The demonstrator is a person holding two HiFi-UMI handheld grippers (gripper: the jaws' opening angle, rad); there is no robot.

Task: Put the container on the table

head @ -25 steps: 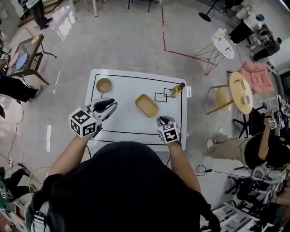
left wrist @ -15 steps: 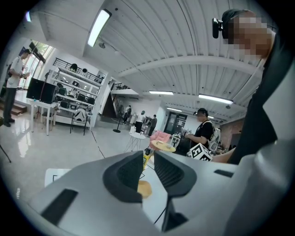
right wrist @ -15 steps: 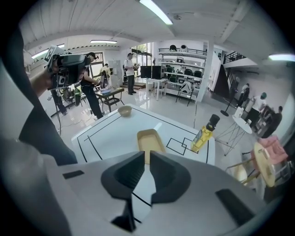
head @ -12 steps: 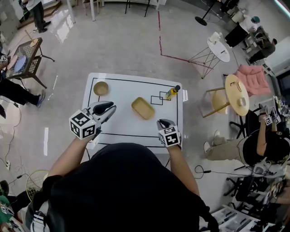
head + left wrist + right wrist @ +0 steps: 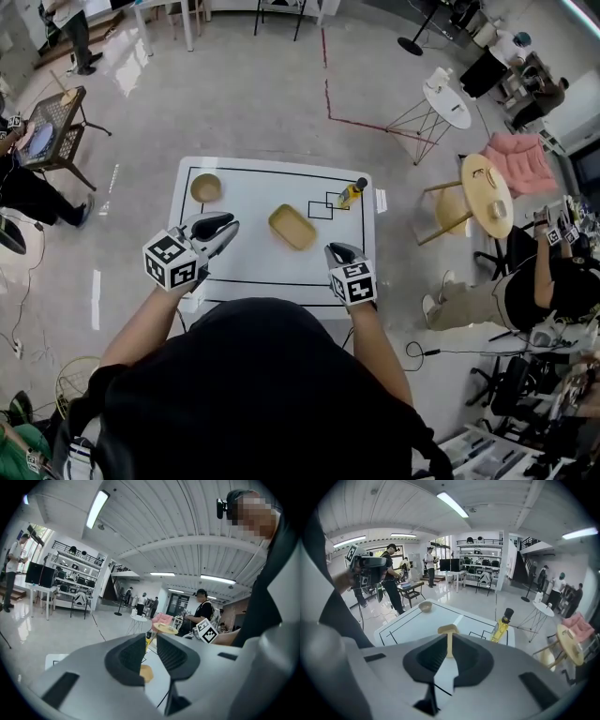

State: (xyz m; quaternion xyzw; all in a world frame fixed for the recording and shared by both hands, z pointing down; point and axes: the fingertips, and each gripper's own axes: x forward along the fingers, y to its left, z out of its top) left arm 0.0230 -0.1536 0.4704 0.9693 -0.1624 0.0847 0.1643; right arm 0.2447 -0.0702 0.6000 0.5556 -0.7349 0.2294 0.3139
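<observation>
The container (image 5: 292,227) sits on the white table (image 5: 251,261), near the middle, with a wooden bowl (image 5: 206,187) at the far left corner and a bottle (image 5: 352,192) far right. My left gripper (image 5: 229,224) hovers over the near left edge, jaws a narrow slit apart, empty. My right gripper (image 5: 336,249) (also holding nothing) shows the same thin gap, near the front right edge.

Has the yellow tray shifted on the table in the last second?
No. The tray keeps its place on the table: just left of the drawn black squares, bowl off toward the far left corner.
</observation>
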